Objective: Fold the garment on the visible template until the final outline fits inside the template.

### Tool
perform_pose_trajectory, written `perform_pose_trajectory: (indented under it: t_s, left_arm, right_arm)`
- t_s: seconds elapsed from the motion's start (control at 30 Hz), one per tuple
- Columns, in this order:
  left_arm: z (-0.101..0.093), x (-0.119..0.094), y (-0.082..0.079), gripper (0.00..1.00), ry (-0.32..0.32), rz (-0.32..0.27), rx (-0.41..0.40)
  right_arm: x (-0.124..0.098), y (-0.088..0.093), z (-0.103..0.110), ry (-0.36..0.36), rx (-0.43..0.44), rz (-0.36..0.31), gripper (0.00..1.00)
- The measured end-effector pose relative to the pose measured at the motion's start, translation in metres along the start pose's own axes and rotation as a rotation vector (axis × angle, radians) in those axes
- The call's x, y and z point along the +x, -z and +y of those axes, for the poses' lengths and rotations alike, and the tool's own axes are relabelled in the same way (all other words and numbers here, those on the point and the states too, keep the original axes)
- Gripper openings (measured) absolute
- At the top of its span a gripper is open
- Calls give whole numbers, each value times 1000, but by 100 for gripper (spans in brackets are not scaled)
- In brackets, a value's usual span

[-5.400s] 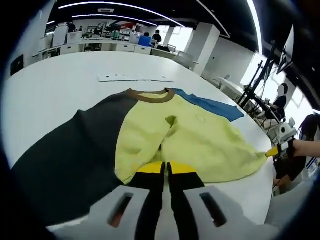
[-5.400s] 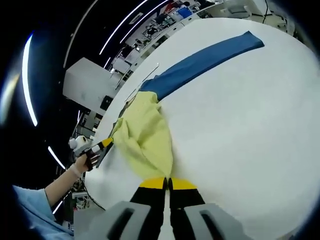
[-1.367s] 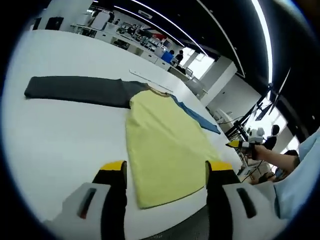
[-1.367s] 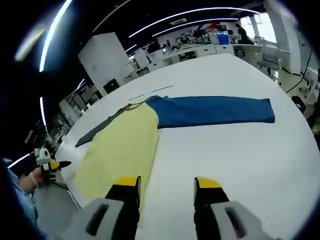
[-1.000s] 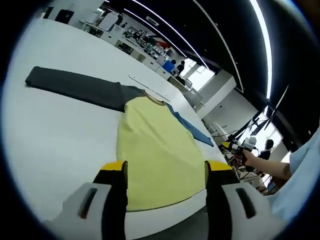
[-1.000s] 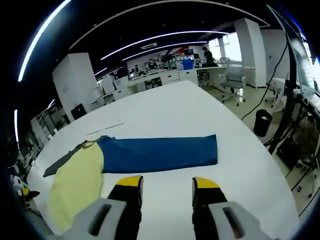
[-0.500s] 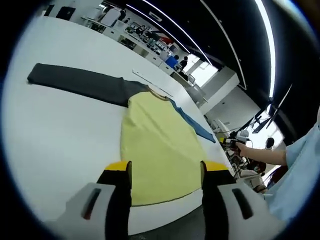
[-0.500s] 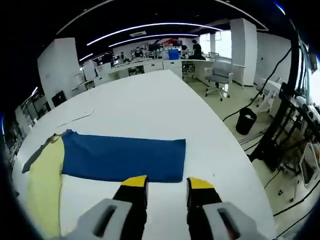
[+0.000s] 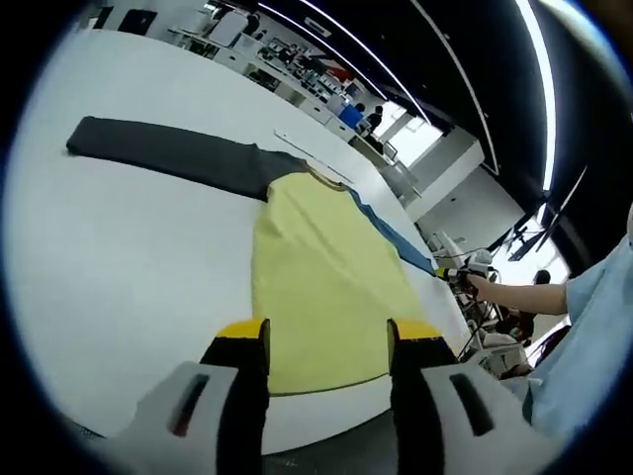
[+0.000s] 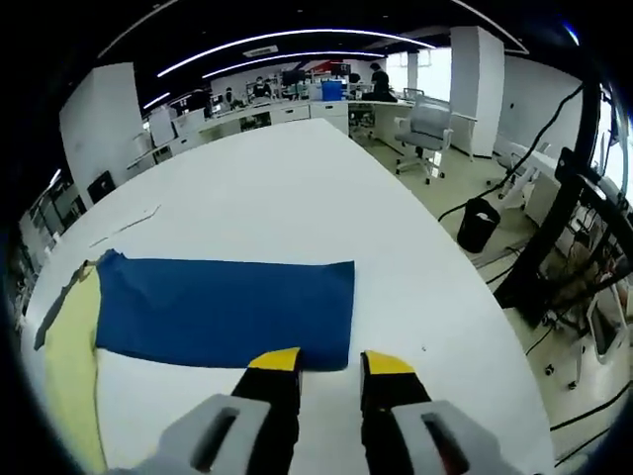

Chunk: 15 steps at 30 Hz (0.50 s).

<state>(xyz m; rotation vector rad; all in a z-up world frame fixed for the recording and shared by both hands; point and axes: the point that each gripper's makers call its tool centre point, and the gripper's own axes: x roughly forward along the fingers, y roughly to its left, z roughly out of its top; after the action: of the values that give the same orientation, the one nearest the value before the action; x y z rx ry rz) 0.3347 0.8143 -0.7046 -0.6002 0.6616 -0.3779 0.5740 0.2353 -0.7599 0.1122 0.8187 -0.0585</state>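
We see the garment (image 9: 316,287) spread flat on the white worktop (image 9: 119,247), its blue sleeve (image 10: 223,312) stretched out; our left hand-held gripper (image 9: 324,341) and right hand-held gripper (image 10: 329,364) both gape, holding nothing

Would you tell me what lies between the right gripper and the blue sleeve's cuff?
Nothing: in the right gripper view, the open right gripper sits just short of the blue sleeve near its cuff end, with a narrow strip of bare white table between.
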Motion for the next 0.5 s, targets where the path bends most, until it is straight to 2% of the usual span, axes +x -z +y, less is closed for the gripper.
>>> perform_pose_trajectory:
  t_s: [0.13,0.23,0.37,0.5]
  left_arm:
    - [-1,2,3,45,-3,13,12]
    - [0,3,6,46,-8,22,21]
    - [0,3,10,45,-12,26,25]
    - [-4,1,8,45,-1,14,19]
  right_arm:
    - [-5,-1,6,-10,11,-23,17]
    - [-7,-2,7,-14,49,-4,8]
    - [-12,-5,7,-6,44,-4,0]
    - [-18,-13,10,-7,27,-15,0]
